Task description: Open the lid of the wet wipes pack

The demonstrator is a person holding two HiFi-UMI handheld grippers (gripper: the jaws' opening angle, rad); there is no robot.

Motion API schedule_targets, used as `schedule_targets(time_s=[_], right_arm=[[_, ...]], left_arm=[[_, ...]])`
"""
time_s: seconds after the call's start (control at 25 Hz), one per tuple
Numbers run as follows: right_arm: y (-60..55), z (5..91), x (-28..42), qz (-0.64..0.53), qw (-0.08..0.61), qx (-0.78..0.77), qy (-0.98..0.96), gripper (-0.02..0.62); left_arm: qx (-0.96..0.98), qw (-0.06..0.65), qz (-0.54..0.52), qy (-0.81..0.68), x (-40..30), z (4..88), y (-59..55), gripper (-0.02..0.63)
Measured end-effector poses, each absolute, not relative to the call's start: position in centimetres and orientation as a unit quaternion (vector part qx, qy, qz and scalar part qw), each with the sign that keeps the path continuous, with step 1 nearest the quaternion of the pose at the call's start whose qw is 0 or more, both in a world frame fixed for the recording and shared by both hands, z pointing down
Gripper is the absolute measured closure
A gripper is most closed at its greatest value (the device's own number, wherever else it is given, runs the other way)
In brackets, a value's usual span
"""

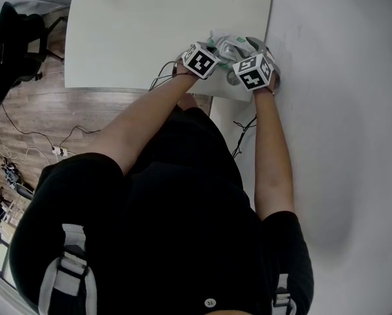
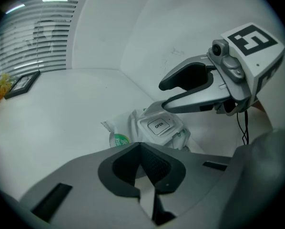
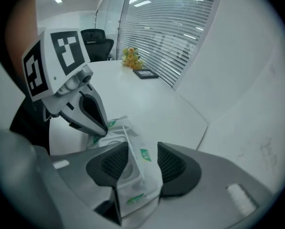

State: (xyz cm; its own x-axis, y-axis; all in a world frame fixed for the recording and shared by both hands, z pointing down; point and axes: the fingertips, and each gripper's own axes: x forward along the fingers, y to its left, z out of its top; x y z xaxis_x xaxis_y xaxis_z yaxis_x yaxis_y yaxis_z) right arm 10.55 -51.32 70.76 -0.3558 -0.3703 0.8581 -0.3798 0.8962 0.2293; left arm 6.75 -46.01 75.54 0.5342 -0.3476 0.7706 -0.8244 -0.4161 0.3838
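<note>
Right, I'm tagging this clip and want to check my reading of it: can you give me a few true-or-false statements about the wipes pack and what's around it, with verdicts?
1. The lid marked OPEN is shut on the wet wipes pack. True.
2. The right gripper has the pack between its jaws. True.
3. The pack lies in the middle of the table. False: it is at a corner of the table, on the person's side.
4. The yellow flowers stand right beside the pack. False: they are at the table's far end, well away from it.
</note>
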Motion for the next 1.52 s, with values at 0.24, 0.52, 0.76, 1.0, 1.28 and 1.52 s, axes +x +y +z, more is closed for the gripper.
schedule_targets(time_s=[0.24,0.52,0.76,1.0,1.28,1.52], right_arm=[[-53.6,71.6,10.4,0.004,0.514,0.254,-0.819,0.394],[-55.1,73.0,10.7,0.004,0.513,0.261,-0.818,0.396],[-55.6,74.1,10.7,0.009,0.514,0.254,-0.819,0.396],[-55.5,74.3,10.7,0.009,0.511,0.259,-0.820,0.396],[-55.5,72.1,10.3,0.017,0.478,0.296,-0.827,0.394],[-53.9,67.3,10.7,0.074,0.395,0.360,-0.842,0.396]], left_arm=[[0.784,0.395,0.300,-0.374,6.7,75.8,-46.2,0.604],[0.786,0.393,0.295,-0.374,6.8,75.7,-46.3,0.604],[0.786,0.390,0.293,-0.381,5.9,76.2,-46.1,0.604],[0.801,0.374,0.274,-0.379,5.3,73.8,-45.3,0.605],[0.826,0.337,0.251,-0.376,3.9,70.7,-45.4,0.605],[0.841,0.318,0.208,-0.386,3.0,66.6,-46.6,0.606]])
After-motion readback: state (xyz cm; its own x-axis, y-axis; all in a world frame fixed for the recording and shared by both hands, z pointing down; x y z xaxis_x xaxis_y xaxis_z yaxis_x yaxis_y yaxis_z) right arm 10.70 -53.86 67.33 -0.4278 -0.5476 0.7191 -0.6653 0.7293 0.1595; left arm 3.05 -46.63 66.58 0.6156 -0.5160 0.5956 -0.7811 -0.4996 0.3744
